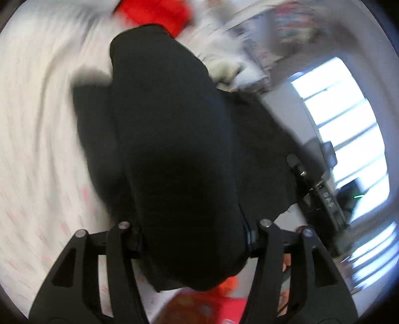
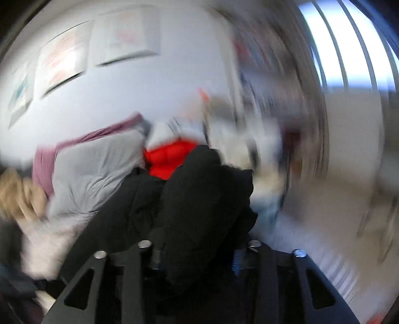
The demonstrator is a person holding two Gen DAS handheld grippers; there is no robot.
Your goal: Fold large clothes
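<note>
Here a white bed (image 1: 37, 124) carries the black garment (image 1: 174, 149), which runs lengthwise up from between the left gripper (image 1: 194, 239) fingers. It also bunches between the right gripper (image 2: 197, 251) fingers. Blur hides whether either pair presses it. A red cloth (image 1: 154, 12) lies beyond, seemingly touching.
</note>
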